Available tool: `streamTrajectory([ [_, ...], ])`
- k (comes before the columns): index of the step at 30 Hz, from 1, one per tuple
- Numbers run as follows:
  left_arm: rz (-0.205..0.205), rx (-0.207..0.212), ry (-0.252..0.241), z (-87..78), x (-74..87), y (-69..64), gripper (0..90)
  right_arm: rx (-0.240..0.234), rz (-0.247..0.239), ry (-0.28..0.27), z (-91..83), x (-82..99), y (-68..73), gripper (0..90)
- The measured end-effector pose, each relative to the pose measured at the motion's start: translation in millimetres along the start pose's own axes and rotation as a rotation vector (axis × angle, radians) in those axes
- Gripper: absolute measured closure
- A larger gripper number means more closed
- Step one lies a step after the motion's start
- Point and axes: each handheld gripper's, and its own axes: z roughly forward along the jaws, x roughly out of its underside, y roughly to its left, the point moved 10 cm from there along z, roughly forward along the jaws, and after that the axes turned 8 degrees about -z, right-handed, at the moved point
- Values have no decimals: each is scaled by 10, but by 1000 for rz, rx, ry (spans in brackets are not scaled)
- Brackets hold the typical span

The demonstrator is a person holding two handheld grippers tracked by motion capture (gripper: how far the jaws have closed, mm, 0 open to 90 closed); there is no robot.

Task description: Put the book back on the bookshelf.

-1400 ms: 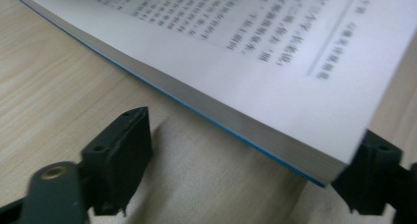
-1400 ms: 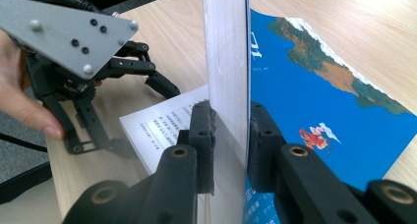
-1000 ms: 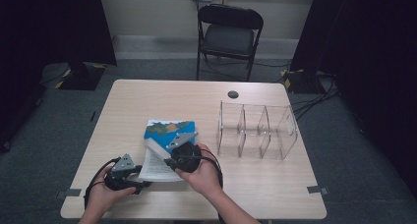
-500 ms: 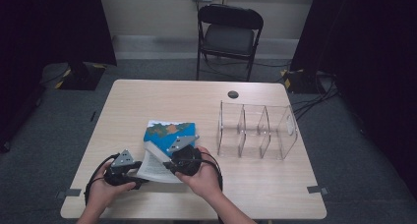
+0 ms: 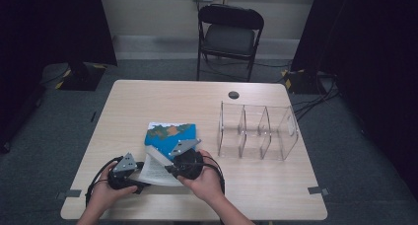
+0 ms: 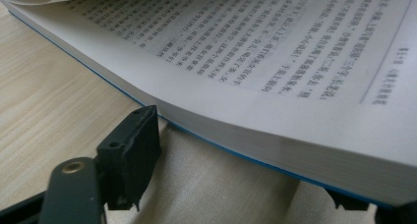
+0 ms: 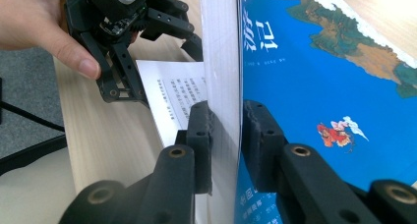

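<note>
**Book held open at the near edge of the worktop**

A book [image 5: 170,138] with a blue illustrated cover lies on the wooden worktop [image 5: 162,101], just left of the clear three-bay organiser [image 5: 257,132] and near the person's edge. The right gripper [image 7: 226,121] is clamped on the front cover together with a sheaf of pages, one pad on the white page side and the other on the blue cover, holding that part lifted on edge above the rest of the book. The left gripper [image 5: 129,171] sits at the book's near left corner, low on the worktop. Its jaws have just been opening: the thick lower block of pages lies between them, one jaw standing beside the page edge, the other mostly hidden under the book, and neither visibly pressing. Printed text shows on the exposed page [image 6: 275,42].
</note>
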Motion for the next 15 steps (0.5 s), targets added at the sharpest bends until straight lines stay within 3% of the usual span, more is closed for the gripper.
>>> streamTrajectory([
  [2, -3, -15, 9, 14, 0, 18, 183, -1, -6, 4, 5, 13, 5, 747],
  [5, -39, -45, 22, 45, 2, 33, 77, -4, -6, 3, 16, 20, 13, 746],
  [7, -22, -34, 42, 63, 14, 18, 10, -2, -6, 2, 15, 22, 8, 746],
  [15, -23, -25, 27, 62, -7, -6, 38, -11, -8, 7, 27, 39, 27, 744],
])
